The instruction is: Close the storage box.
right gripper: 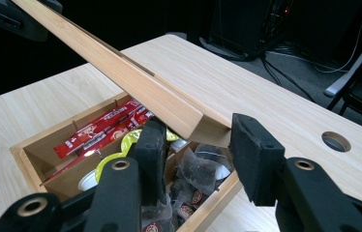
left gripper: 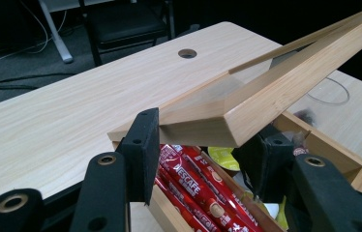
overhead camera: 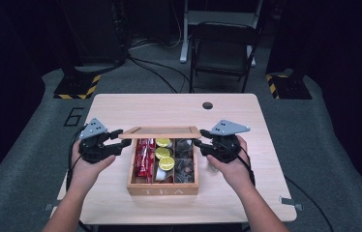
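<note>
Tabletop wooden box (overhead camera: 162, 190) reads "TEA"; red sachets (left gripper: 194, 186) read "NESCAFE".

- From the high view the desk (overhead camera: 121, 104) is evenly and brightly lit from above, while the room around it falls off into near black.
- Shadows on the desk are soft and short; the open box (overhead camera: 163, 187) is dim inside its compartments.
- The high view is soft and rather low in detail; small lettering on the box front is barely legible.
- In the left gripper view the raised lid (left gripper: 266, 92) shows a hazy smear near its middle.
- Both gripper views bend straight edges towards the corners, and the near black jaws look slightly soft.
</note>
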Demonstrator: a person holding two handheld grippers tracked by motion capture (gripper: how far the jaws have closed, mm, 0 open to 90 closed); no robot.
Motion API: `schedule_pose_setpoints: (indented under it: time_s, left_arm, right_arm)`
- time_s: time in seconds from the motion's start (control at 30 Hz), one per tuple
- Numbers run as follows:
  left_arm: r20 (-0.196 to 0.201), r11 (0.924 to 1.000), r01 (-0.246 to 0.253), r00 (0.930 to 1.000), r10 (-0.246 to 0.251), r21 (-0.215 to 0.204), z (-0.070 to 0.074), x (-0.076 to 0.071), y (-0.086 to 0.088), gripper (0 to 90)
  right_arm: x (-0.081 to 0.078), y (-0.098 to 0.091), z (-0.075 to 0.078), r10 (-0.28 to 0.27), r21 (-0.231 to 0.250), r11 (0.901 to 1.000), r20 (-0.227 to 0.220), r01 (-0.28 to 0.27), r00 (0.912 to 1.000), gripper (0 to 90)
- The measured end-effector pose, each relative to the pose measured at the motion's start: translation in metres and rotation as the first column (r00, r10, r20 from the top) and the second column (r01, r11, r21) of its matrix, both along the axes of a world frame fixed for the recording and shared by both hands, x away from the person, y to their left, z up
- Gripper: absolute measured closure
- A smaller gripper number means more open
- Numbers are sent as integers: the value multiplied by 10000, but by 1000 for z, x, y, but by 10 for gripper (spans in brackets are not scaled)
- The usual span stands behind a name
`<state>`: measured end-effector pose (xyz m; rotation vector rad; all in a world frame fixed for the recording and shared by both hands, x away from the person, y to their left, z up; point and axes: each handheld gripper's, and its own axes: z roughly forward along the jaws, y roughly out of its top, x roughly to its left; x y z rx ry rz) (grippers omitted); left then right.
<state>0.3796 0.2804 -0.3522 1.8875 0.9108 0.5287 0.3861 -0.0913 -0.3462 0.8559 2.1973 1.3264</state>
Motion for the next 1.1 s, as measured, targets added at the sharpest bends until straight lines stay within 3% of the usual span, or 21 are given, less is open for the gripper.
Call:
schedule_pose_setpoints:
  time_s: [0.47,1.1]
  left_arm:
    - [4,9998,106,9999,-107,139,-7,-9,0,519]
    - [108,9995,140,9998,-143,289,-22,-24,0,519]
  right_arm:
    - [-7,-2,-8,90,61,9999,-202,-89,9998,578]
    - [-19,-3,-23,216,-170,9996,-146,-218,9997,576]
